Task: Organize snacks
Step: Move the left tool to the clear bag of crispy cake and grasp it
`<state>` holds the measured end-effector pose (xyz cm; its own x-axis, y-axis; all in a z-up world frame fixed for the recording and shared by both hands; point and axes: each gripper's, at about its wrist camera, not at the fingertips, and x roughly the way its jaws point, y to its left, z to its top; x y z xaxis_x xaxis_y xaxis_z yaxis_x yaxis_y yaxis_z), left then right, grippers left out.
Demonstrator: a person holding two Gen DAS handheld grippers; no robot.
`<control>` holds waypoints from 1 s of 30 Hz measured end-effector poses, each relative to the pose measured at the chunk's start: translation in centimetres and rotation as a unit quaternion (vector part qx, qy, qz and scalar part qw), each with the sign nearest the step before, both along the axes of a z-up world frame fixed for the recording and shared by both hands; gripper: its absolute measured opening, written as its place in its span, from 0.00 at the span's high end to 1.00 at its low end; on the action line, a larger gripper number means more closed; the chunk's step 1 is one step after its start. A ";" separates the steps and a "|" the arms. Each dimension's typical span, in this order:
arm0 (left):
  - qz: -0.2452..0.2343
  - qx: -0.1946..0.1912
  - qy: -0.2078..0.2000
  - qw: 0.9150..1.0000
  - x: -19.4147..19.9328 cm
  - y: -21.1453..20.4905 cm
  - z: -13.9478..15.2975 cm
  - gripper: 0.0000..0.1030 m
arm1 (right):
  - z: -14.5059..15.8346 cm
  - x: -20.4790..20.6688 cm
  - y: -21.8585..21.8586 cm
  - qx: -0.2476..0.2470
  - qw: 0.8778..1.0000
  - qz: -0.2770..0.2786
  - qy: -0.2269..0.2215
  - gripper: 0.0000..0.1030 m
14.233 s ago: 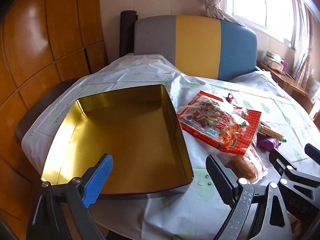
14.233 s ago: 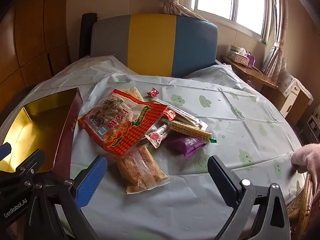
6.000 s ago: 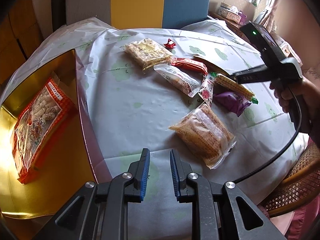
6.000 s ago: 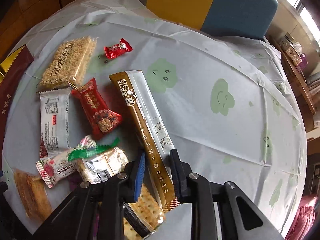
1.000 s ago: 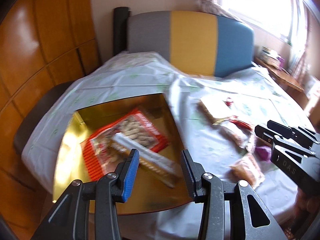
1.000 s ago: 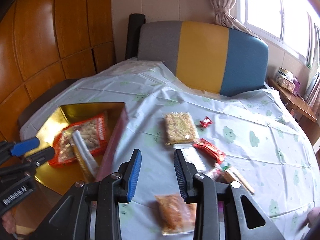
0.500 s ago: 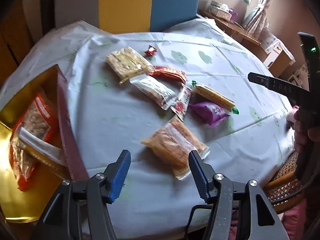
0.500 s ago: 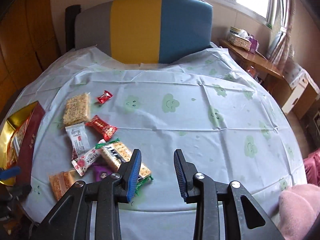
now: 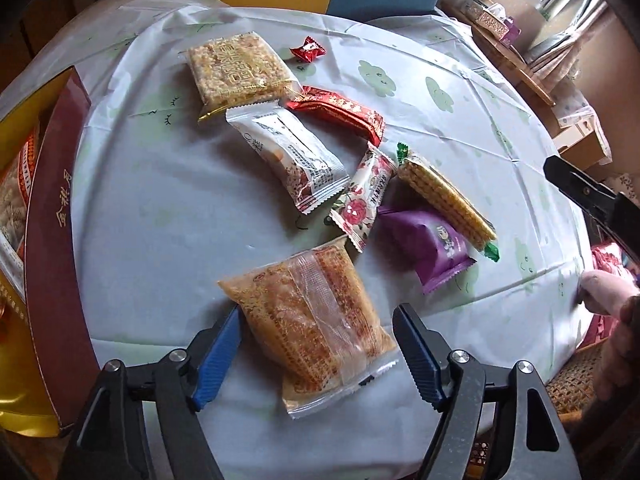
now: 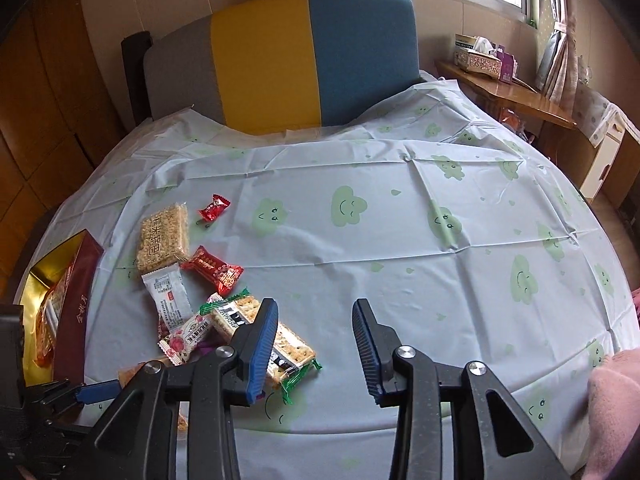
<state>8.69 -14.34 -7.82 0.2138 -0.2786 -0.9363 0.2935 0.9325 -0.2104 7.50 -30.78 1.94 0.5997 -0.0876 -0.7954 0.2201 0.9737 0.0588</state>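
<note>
My left gripper is open, its fingers either side of a clear bag of brown crispy snack lying on the tablecloth. Beyond it lie a purple packet, a long cracker pack, a rose-print packet, a white packet, a red packet, a rice-cake pack and a small red candy. The gold tin at the left edge holds an orange bag. My right gripper is open and empty above the table, just right of the cracker pack.
The round table wears a pale cloth with green cloud prints. A grey, yellow and blue chair back stands behind it. A wooden side shelf with tissue boxes is at the back right. Wood panelling is on the left.
My left gripper has swung from the tin to the loose snacks, dropped close to the brown snack bag and opened wider around it. My right gripper has drawn back over the table.
</note>
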 end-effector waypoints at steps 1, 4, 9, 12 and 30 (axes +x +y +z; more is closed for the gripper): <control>-0.003 0.011 -0.002 1.000 0.2 -0.1 -0.3 0.28 | 0.0 0.0 -0.1 0.001 1.000 -0.001 0.000 0.62; -0.031 0.031 -0.037 0.998 -0.2 -0.1 0.0 0.41 | -0.2 0.0 -0.4 0.008 1.000 -0.006 0.005 0.62; -0.062 0.057 -0.076 0.994 -1.7 1.6 0.5 0.41 | -0.6 0.2 -0.4 0.015 1.000 -0.004 0.015 0.62; -0.070 0.068 -0.090 0.991 -2.7 2.5 0.4 0.41 | -0.8 0.3 0.0 0.041 0.999 0.022 0.016 0.62; -0.065 0.048 -0.099 0.992 -3.1 3.0 -0.3 0.37 | -5.7 1.9 8.0 0.014 0.973 0.189 0.129 0.62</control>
<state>5.59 -11.30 -8.09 0.3648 -0.2270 -0.9030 0.4388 0.8973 -0.0483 9.40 -22.73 -3.78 0.3654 0.1237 -0.9226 -0.1422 0.9869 0.0760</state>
